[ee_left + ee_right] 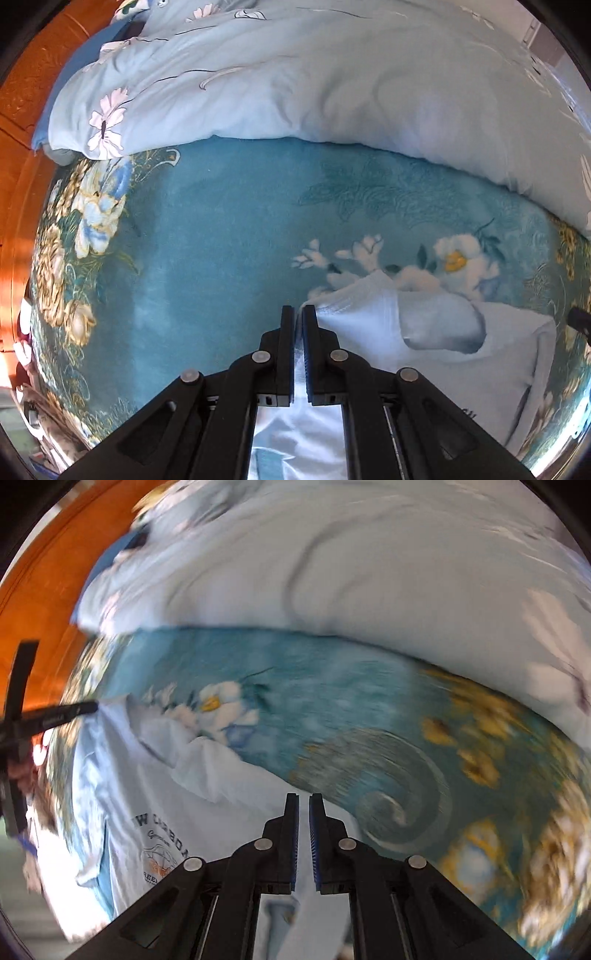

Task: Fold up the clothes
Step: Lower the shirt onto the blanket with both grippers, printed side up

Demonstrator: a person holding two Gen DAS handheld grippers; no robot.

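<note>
A white T-shirt lies spread on the teal flowered bedspread, its collar opening facing up. My left gripper is shut on the shirt's near left edge, with white cloth pinched between the fingers. In the blurred right wrist view the same T-shirt shows a printed logo. My right gripper points down at the shirt's other edge, its jaws a narrow slit apart with pale cloth running between them. The left gripper shows at that view's left edge, touching the shirt's corner. The right gripper's tip peeks in at the far right.
A bunched light-blue flowered duvet fills the far half of the bed. Orange wood borders the bed on the left. A person's hand holds the left tool at the picture's edge.
</note>
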